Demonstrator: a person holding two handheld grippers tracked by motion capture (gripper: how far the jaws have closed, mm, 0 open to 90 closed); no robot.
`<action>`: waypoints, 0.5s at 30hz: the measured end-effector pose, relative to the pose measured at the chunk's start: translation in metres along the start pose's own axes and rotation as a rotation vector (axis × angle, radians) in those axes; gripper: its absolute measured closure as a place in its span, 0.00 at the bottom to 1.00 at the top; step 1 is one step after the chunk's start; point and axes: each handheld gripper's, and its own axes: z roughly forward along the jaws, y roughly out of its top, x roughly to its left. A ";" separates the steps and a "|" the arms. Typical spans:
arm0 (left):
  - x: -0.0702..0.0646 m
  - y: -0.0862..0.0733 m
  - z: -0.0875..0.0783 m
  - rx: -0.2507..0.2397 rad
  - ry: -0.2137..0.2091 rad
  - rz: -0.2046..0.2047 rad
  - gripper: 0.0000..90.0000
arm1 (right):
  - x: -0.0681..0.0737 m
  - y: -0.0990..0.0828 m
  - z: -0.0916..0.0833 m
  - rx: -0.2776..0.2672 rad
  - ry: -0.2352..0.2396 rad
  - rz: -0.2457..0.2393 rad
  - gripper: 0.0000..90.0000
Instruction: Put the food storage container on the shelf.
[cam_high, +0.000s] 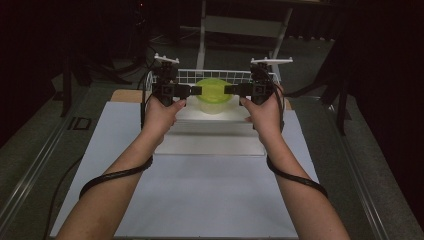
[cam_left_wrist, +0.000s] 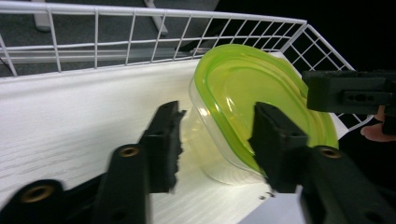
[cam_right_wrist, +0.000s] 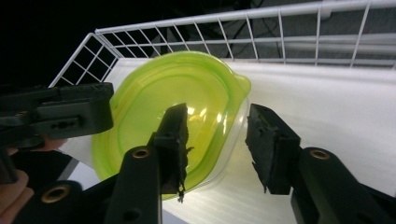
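At the upper centre of the high view, a clear container with a green lid (cam_high: 214, 95) is sitting inside the white wire basket (cam_high: 185, 75); the left gripper (cam_high: 196, 90) and right gripper (cam_high: 230, 89) are flanking it. Both are standing released, jaws apart around the container's rim without pressing it.

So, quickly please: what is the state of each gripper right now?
Left gripper: open, jaws on either side of the green-lidded container rim, not pressing it.
Right gripper: open, astride the opposite rim, not gripping.

Green-lidded clear container (cam_high: 214, 95) (white wire basket (cam_high: 235, 75))
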 end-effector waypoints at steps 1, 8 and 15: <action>0.000 0.000 -0.002 -0.008 -0.003 0.000 0.56 | 0.002 0.000 -0.002 -0.007 -0.003 -0.016 0.61; -0.003 -0.004 -0.027 -0.071 -0.025 0.019 0.51 | 0.013 -0.010 -0.022 -0.079 0.008 -0.073 0.58; -0.012 -0.032 -0.046 -0.132 -0.079 0.093 0.47 | 0.018 -0.034 -0.035 -0.087 0.044 -0.109 0.61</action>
